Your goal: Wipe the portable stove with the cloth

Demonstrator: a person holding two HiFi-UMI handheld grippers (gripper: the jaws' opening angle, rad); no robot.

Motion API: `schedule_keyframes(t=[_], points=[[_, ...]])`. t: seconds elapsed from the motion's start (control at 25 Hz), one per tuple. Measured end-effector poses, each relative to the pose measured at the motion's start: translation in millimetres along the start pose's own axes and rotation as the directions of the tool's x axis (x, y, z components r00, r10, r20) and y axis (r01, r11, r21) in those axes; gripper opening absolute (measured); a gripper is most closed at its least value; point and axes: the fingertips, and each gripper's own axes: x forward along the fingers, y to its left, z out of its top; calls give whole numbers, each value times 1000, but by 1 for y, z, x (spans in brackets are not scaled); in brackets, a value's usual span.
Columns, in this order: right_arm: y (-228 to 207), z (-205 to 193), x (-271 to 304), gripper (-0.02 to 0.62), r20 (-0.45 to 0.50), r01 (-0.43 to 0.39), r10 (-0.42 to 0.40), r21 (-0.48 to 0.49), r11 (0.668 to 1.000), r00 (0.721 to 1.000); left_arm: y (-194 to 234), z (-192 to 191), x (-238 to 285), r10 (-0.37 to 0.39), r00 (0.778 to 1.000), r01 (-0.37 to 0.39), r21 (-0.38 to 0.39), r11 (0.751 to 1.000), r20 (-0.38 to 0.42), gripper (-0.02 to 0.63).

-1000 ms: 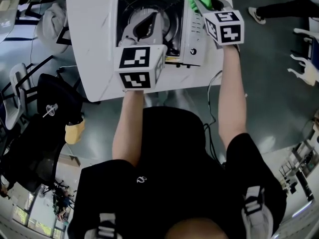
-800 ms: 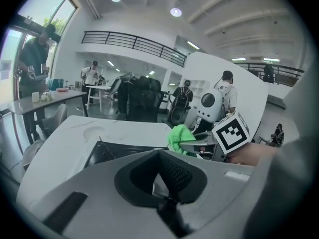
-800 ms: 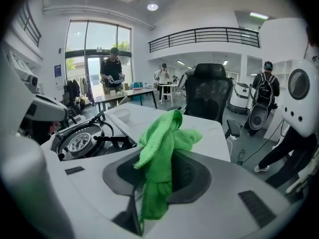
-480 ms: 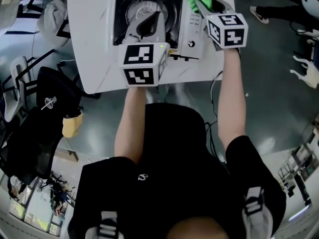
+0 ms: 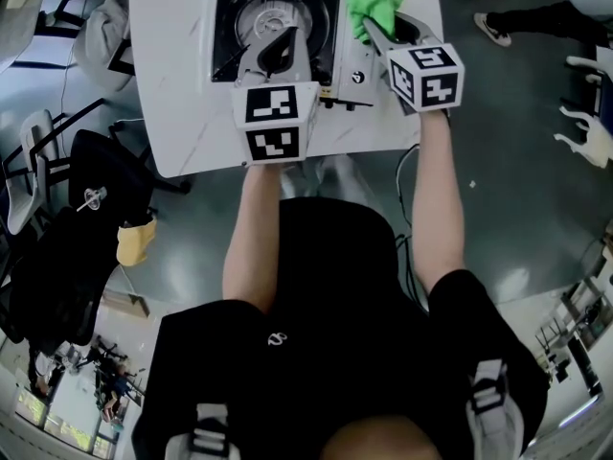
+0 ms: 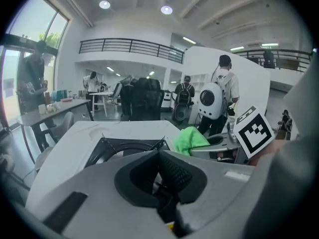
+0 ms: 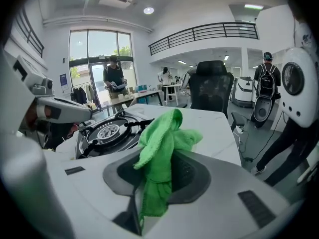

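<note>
The portable stove (image 5: 273, 27) stands on the white table (image 5: 172, 84), black top and round burner to the left, silver knob panel (image 5: 356, 65) to the right. My left gripper (image 5: 278, 51) hovers over the burner's near side, jaws shut with nothing in them; its own view shows the stove (image 6: 124, 148) just beyond the tips (image 6: 160, 156). My right gripper (image 5: 378, 29) is shut on the green cloth (image 5: 372, 6), which bunches up above the stove's right part. In the right gripper view the cloth (image 7: 162, 148) hangs from the jaws, with the burner (image 7: 107, 133) to its left.
A black office chair (image 5: 77, 218) stands left of the table, and a cable (image 5: 412, 161) hangs off the table's front edge. A person's feet (image 5: 498, 8) are on the floor at the far right. Several people and chairs stand farther off in the hall.
The right gripper has drawn the cloth a little nearer and leftward over the stove's right side. The left gripper stays over the burner, pulled back slightly.
</note>
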Motion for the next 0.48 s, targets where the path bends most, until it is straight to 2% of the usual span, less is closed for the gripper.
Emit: schedule_keyframes(t=[0.16,0.24,0.36,0.48], points=[[9,-7,-7,103,-5,-16,16,-10,1000,1000,3,-8,-3,16,1000,-16,-23,1000,-6,-6],[15,-11,-11,103,-6,-23,23,-11,1000,1000,4,-13,-4,37,999,-37,-7,999,-10,-6],[23,-21,-17,103,6,-40,40,6,999,999,-2,-24,-7,78,997,-77,60,995,-13,-6],[28,-27,-24,103,12,-55,54,15,998,998,-9,-24,-11,83,996,-84,35,996,16,-6]])
